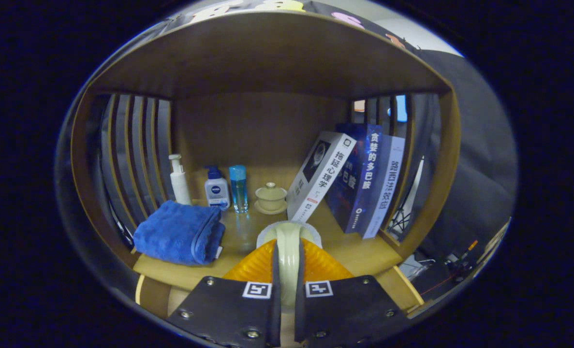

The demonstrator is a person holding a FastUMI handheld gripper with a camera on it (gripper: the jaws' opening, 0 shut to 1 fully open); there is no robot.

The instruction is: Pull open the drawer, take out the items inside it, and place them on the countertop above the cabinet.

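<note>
The hand-held gripper is closed on a pale cup, low in the centre. Beyond it on the bench lies a blue towel, at left.

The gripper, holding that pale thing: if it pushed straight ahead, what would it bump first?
The gripper is shut on a pale cream cup-like item. Straight ahead, it would probably first meet the small cream lidded teacup on its saucer, though depth is unclear.

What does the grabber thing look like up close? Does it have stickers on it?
The gripper has two flat finger plates side by side, fastened with small shiny screws. Each plate carries one square black-and-white marker, like a little pixel puzzle sticker, near its front end. Ahead of the plates the fingers turn into ridged, ribbed pads with rounded outer edges. No cables can be seen.
</note>
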